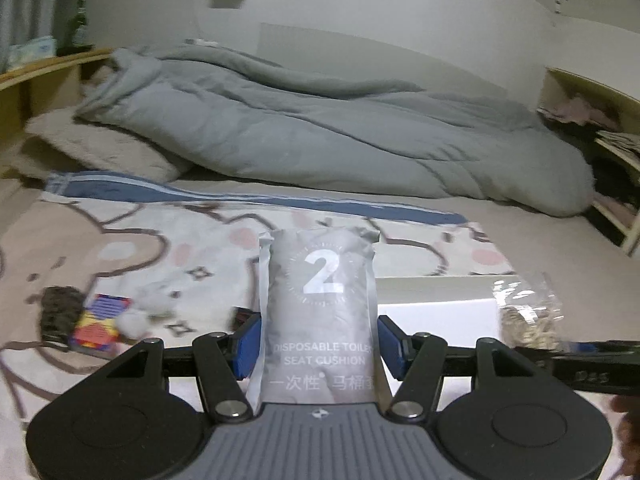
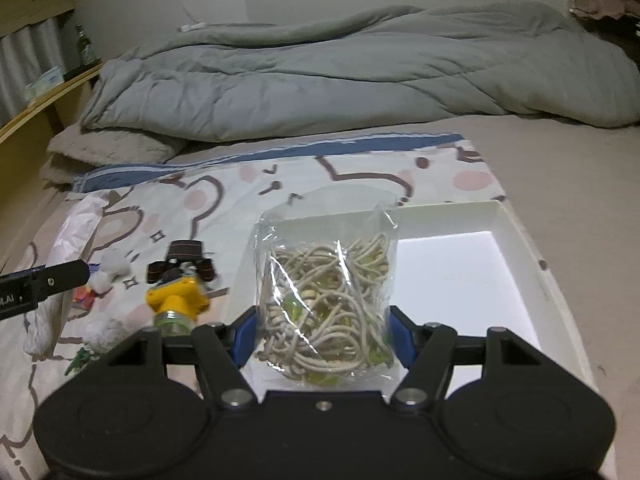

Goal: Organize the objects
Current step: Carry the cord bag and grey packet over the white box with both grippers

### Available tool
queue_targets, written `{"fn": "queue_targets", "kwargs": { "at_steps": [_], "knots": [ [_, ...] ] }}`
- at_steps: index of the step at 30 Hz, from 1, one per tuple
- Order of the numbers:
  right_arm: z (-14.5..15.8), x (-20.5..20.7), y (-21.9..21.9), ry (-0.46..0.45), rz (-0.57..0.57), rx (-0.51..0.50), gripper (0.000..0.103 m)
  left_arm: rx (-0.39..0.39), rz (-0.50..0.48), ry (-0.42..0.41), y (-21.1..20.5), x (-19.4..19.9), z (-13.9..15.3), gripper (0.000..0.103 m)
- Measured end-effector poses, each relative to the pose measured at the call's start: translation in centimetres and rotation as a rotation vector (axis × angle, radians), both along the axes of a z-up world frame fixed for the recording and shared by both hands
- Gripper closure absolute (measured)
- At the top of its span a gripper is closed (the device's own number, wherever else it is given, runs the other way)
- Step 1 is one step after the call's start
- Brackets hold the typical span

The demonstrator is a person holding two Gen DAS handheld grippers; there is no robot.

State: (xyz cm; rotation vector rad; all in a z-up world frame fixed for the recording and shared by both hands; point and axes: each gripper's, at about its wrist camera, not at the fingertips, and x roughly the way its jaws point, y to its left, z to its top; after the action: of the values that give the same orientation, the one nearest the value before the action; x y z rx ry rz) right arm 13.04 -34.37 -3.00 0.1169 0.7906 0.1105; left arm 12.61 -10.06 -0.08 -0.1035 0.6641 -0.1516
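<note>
Carrying two packets toward the white tray (image 2: 516, 216) on the bed: my left tool (image 1: 318, 354) pinches the toilet seat cushion packet (image 1: 320, 320), my right tool (image 2: 322, 334) pinches the clear bag of cords (image 2: 328, 304) over the tray's near-left corner. Next, I'd say, lower and release inside its rim; the tray is bare, with clutter only to the left.
</note>
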Motion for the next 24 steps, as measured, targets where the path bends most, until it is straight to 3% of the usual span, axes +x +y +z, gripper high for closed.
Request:
{"fn": "queue_targets", "kwargs": {
  "at_steps": [14,24],
  "knots": [
    [-2.4,-0.9,-4.4,0.053,-0.062,-0.089,0.036,-0.089,-0.143,0.062,-8.5,1.0,-3.1,0.041],
    [-4.6,0.0,-5.2,0.129,-0.063,-0.123,0.036,-0.201,-0.109,0.240,-11.3,3.3,-8.8,0.041]
  ]
}}
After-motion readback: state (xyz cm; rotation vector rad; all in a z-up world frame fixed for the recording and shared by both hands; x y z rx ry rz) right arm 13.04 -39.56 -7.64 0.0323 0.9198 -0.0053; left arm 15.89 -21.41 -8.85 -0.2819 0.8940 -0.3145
